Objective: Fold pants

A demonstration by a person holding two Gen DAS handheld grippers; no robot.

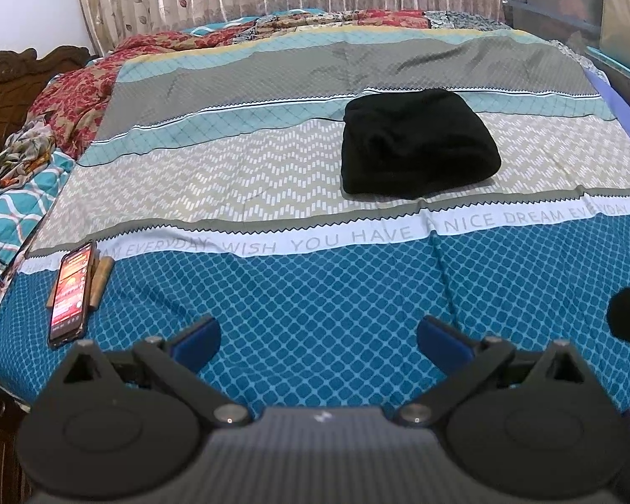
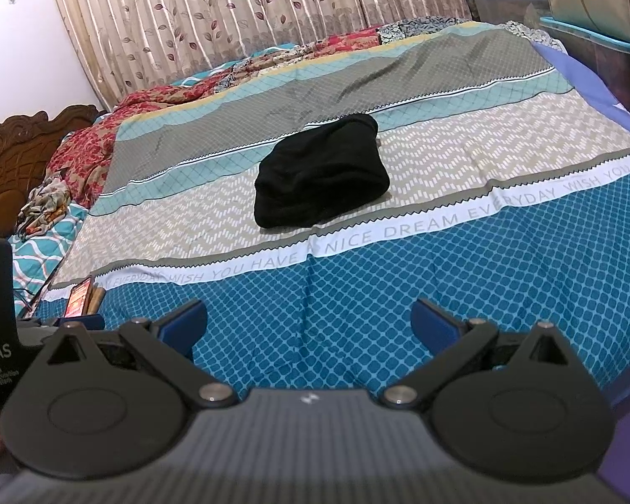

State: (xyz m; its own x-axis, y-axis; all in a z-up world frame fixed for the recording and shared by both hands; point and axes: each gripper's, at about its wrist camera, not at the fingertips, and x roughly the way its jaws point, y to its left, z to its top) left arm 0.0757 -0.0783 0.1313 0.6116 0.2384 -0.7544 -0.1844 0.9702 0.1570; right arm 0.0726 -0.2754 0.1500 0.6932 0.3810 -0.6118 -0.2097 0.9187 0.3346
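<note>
The black pants [image 1: 418, 145] lie in a compact, rounded bundle on the bed's patterned bedsheet [image 1: 315, 302], well ahead of both tongs and apart from them. The left tongs [image 1: 318, 342] and the right tongs [image 2: 308, 327] hover over the sheet's blue band, each with its blue pads spread wide and nothing between them. The cloth looks soft, thick and light — likely limp when lifted, sagging away from any single pinch and not slippery. A sound hold would probably be at two corners of one edge of the bundle, one per tongs. A phone [image 1: 71, 294] lies off to the left tongs' left.
</note>
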